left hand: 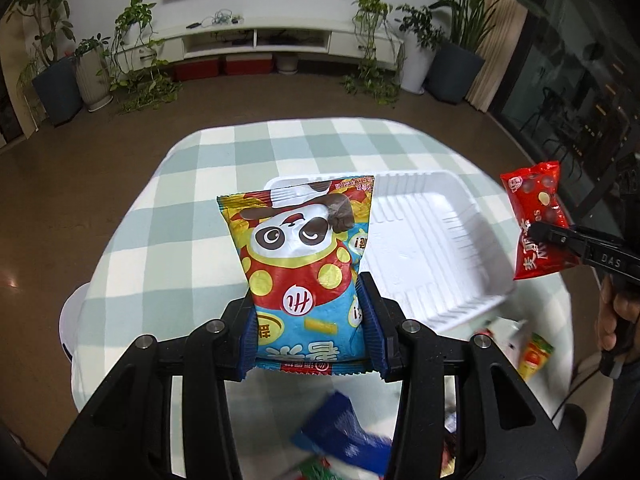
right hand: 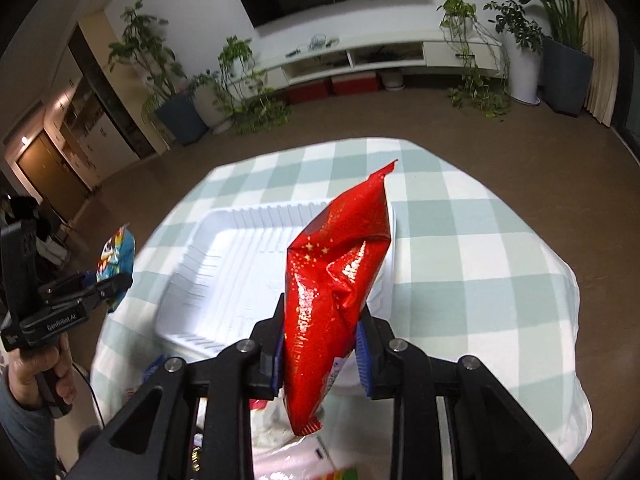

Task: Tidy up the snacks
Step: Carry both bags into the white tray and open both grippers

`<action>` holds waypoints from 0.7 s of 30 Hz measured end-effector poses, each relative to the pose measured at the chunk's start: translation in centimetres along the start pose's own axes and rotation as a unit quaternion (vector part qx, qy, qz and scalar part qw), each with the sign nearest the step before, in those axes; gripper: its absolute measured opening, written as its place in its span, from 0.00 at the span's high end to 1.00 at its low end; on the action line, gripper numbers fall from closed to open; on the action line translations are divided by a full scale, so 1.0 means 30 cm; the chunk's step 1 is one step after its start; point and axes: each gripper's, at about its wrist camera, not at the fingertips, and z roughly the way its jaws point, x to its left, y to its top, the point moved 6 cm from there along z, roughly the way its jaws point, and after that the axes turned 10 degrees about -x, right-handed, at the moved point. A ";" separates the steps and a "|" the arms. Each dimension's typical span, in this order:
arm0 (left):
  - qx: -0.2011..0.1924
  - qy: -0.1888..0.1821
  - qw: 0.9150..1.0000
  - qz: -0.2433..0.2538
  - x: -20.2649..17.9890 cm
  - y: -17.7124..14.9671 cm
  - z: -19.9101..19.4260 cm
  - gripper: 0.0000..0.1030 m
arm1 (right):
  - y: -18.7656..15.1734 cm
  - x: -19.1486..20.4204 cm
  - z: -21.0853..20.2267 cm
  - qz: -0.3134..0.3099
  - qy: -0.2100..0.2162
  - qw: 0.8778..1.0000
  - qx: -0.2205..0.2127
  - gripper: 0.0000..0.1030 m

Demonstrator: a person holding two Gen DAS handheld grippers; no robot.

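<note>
Blue-padded left tool [left hand: 310, 320] clamps the panda chip bag [left hand: 304, 256] upright above the bench, short of the empty white tray [left hand: 440, 240]; carry it forward before releasing, while the right tool [right hand: 320, 354] pinches the red candy bag [right hand: 336, 280] near the tray's right rim, needing leftward drift.

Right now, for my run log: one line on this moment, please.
left gripper: holds panda snack bag | right gripper: holds red snack bag | white tray: empty | both bags above table
</note>
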 end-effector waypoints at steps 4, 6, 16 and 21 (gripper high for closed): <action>0.016 0.003 1.000 0.010 0.002 -0.016 0.102 0.60 | -0.018 -0.015 0.069 -0.002 -0.005 1.000 0.025 0.71; 0.020 0.002 1.000 0.012 -0.001 -0.018 0.145 0.60 | -0.014 -0.013 0.100 -0.009 -0.011 0.999 0.033 0.71; 0.037 0.010 0.999 0.038 -0.017 -0.025 0.343 0.60 | -0.034 -0.017 0.239 -0.040 -0.030 0.996 0.075 0.71; 0.047 0.010 0.997 0.059 -0.053 -0.058 0.376 0.59 | -0.063 -0.033 0.270 -0.035 -0.025 0.995 0.087 0.68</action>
